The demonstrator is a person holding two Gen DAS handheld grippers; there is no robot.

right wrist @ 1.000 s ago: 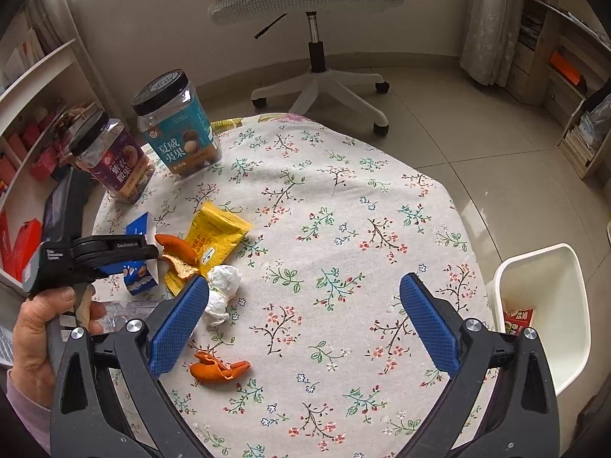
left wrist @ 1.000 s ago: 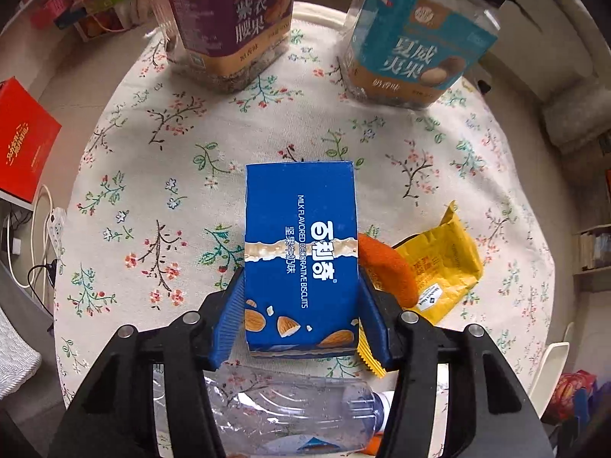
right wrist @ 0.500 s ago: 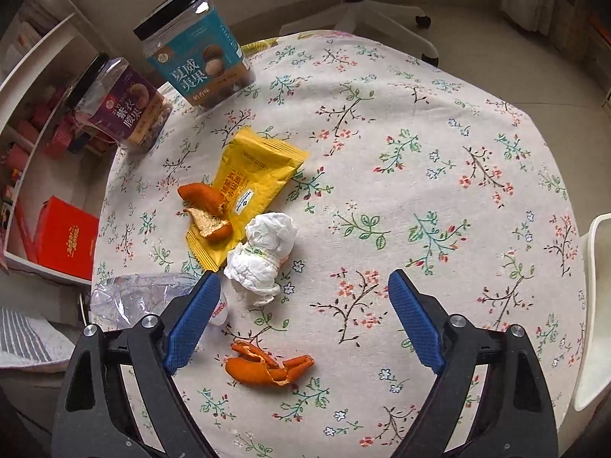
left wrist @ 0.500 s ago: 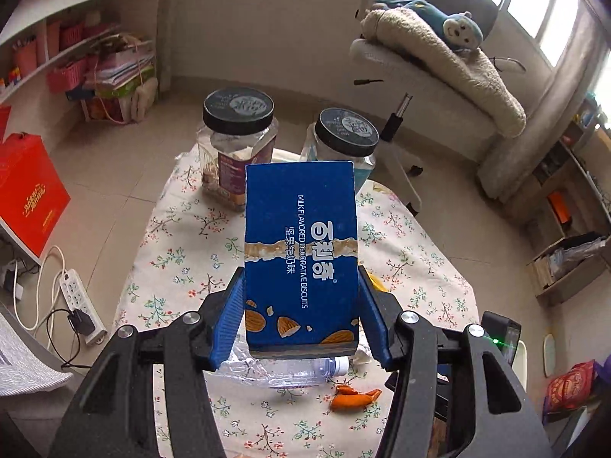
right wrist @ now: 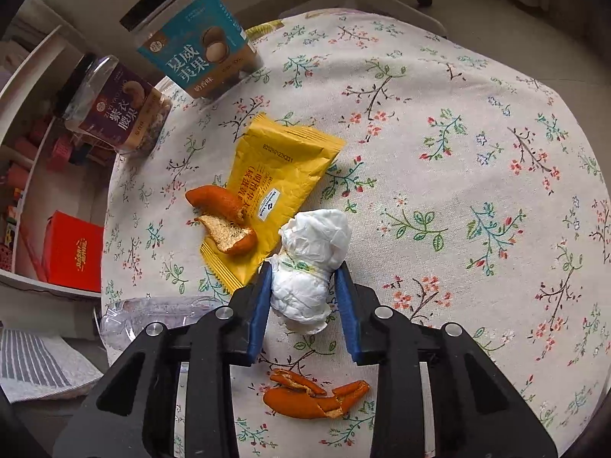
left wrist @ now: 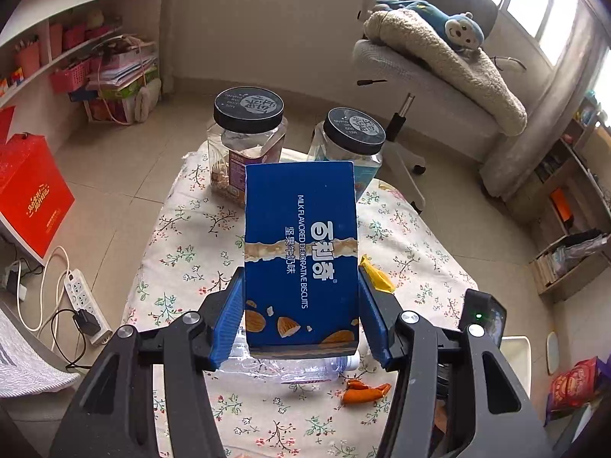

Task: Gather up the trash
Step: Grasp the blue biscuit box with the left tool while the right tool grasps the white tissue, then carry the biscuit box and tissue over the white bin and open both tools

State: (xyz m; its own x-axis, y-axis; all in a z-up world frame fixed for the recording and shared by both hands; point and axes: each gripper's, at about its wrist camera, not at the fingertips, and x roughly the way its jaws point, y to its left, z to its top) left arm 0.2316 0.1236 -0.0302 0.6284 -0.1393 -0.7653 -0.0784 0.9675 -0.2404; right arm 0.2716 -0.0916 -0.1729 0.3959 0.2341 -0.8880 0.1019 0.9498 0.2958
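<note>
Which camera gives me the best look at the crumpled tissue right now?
Right wrist view: the crumpled tissue sits unobstructed between the right gripper fingers, which have just been closing. In the left wrist view it's hidden behind the blue biscuit box.

Two jars (right wrist: pixel 160 65) are standing at the table's (right wrist: pixel 477 145) far edge; a wrapper (right wrist: pixel 282 175) is lying before them, peel (right wrist: pixel 225 221) on it.

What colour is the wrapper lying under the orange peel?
Yellow: the wrapper shows best in the right wrist view.
</note>
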